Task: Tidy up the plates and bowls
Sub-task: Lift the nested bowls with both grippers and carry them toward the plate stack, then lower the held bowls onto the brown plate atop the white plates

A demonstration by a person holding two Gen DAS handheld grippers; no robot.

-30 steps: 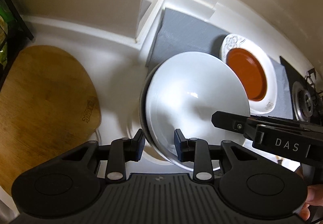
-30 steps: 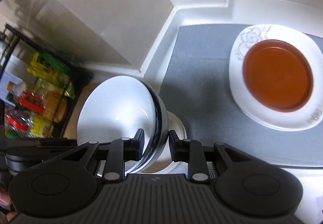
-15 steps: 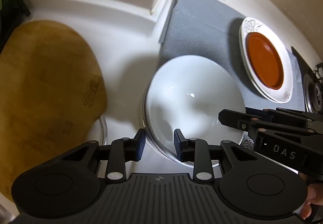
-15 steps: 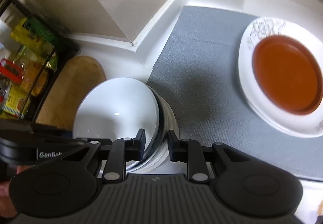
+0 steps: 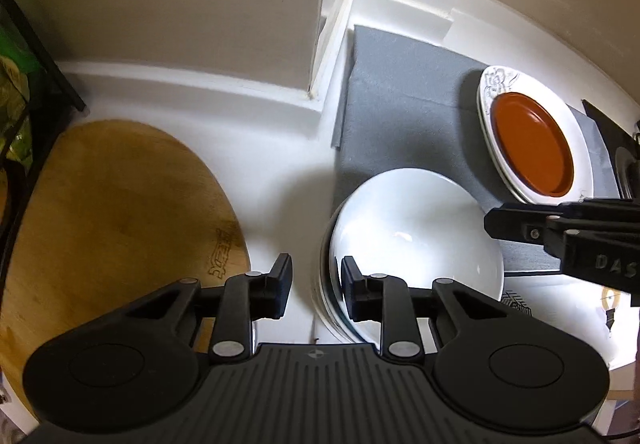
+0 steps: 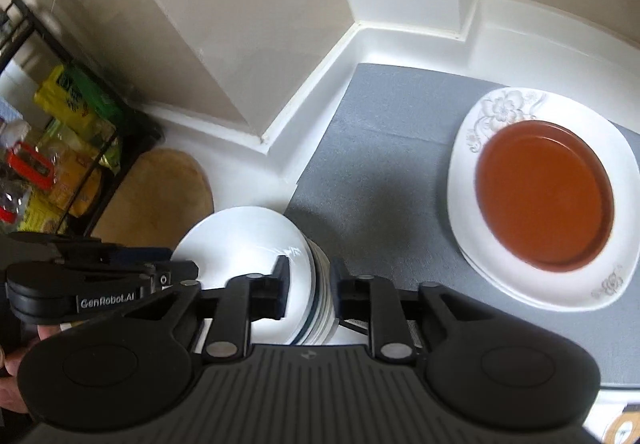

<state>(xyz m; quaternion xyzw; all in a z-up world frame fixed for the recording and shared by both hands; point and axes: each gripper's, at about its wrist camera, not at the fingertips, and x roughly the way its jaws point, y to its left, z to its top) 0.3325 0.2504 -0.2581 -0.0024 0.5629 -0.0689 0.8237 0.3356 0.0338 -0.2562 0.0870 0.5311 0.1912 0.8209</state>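
Note:
A stack of nested white bowls (image 5: pixel 416 240) (image 6: pixel 240 240) stands level at the near left corner of the grey mat (image 5: pixel 400 103) (image 6: pixel 380 163). My left gripper (image 5: pixel 316 286) straddles the stack's left rim. Its inner finger is in the top bowl, and bare counter shows between the outer finger and the rim. My right gripper (image 6: pixel 308 284) straddles the right rim, jaws closing on it: one finger inside the top bowl, the other against the outer rims. A brown plate (image 5: pixel 532 147) (image 6: pixel 544 195) lies on a white flowered plate (image 5: pixel 490 83) (image 6: pixel 472 131) at the mat's right.
A wooden cutting board (image 5: pixel 120 211) (image 6: pixel 160 187) lies on the white counter to the left. A black wire rack (image 6: pixel 60 147) with food packets stands beyond it. Walls and a jutting corner close the back. A stove's edge (image 5: pixel 624 163) shows at the far right.
The bowl stack was tilted and raised between both grippers; now it is level and low by the mat's corner. A gap has appeared beside the left gripper's outer finger. The right jaws stand slightly narrower.

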